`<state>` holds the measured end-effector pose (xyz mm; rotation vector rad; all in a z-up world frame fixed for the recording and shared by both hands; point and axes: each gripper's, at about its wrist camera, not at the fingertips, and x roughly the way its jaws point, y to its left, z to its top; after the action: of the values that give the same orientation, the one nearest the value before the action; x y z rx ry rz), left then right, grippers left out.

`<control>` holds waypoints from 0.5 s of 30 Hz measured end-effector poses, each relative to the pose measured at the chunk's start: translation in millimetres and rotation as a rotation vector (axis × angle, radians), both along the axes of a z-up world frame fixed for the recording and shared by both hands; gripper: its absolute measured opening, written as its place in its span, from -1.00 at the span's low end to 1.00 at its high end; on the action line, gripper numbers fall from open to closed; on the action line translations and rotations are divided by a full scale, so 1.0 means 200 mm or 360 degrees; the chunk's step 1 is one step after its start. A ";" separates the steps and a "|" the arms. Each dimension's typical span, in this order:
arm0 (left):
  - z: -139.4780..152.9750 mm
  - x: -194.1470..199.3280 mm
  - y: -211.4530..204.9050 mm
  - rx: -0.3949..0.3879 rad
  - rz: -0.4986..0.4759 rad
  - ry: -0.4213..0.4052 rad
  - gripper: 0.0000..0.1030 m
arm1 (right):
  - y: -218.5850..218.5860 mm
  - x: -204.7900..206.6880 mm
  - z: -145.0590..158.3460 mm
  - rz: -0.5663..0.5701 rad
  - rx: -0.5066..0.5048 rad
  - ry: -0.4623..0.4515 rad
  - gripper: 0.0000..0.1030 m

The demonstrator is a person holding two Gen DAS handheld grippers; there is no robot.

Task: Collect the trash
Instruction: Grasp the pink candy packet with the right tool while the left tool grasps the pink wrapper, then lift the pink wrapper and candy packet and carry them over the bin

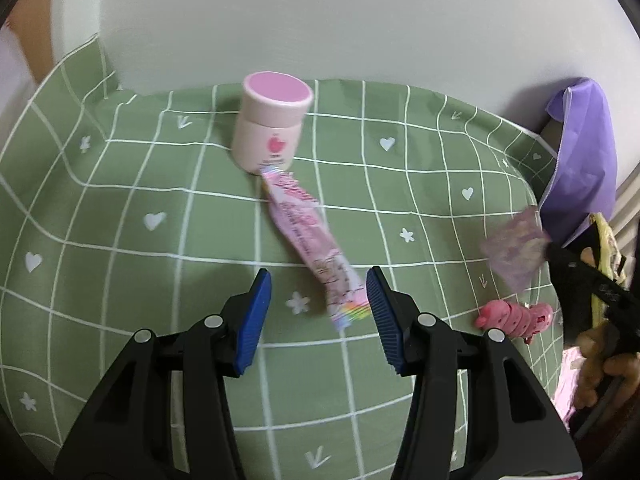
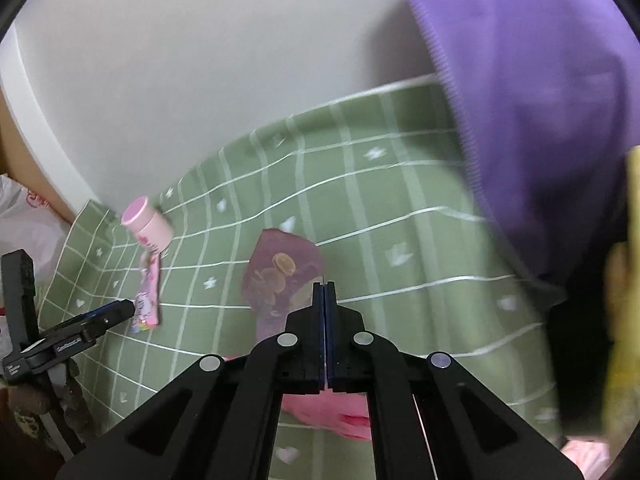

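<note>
Soft even light, fisheye edges, motion blur

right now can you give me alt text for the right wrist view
The right gripper is shut on a purple snack wrapper, held above a green grid tablecloth. A purple bag hangs at the right; at the left a pink jar stands by a pink sachet, with the left gripper near it.
</note>
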<state>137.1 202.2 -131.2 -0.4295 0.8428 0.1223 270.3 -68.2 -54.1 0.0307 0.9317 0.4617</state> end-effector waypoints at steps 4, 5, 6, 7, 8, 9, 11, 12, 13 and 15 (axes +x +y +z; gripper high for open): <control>-0.03 0.09 -0.06 0.0085 0.0060 0.0087 -0.09 | -0.17 -0.03 0.04 -0.0094 0.0009 -0.0016 -0.94; -0.04 0.11 -0.06 0.0088 0.0074 0.0105 -0.13 | -0.21 -0.04 0.04 -0.0116 0.0010 -0.0016 -0.94; -0.05 0.12 -0.06 0.0077 0.0088 0.0118 -0.30 | -0.24 -0.05 0.04 -0.0131 0.0011 -0.0017 -0.94; -0.05 0.13 -0.05 0.0062 0.0103 0.0136 -0.43 | -0.28 -0.07 0.05 -0.0149 0.0012 -0.0020 -0.94; -0.05 0.13 -0.05 0.0065 0.0112 0.0136 -0.53 | -0.30 -0.09 0.05 -0.0159 0.0013 -0.0023 -0.94; -0.04 0.13 -0.06 0.0058 0.0101 0.0130 -0.70 | -0.33 -0.11 0.06 -0.0170 0.0015 -0.0029 -0.94; -0.01 0.12 -0.08 0.0060 0.0072 0.0091 -0.75 | -0.38 -0.14 0.07 -0.0194 0.0014 -0.0044 -0.94; 0.00 0.12 -0.09 0.0066 0.0057 0.0071 -0.77 | -0.41 -0.15 0.08 -0.0203 0.0015 -0.0049 -0.94; 0.03 0.11 -0.10 0.0063 0.0035 0.0044 -0.78 | -0.42 -0.16 0.09 -0.0214 0.0015 -0.0054 -0.94; 0.08 0.09 -0.14 0.0058 -0.0011 -0.0008 -0.79 | -0.46 -0.19 0.10 -0.0233 0.0020 -0.0070 -0.94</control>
<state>155.3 175.1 -115.7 -0.3923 0.8357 0.1303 232.0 -159.9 -33.2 0.0991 0.8769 0.3311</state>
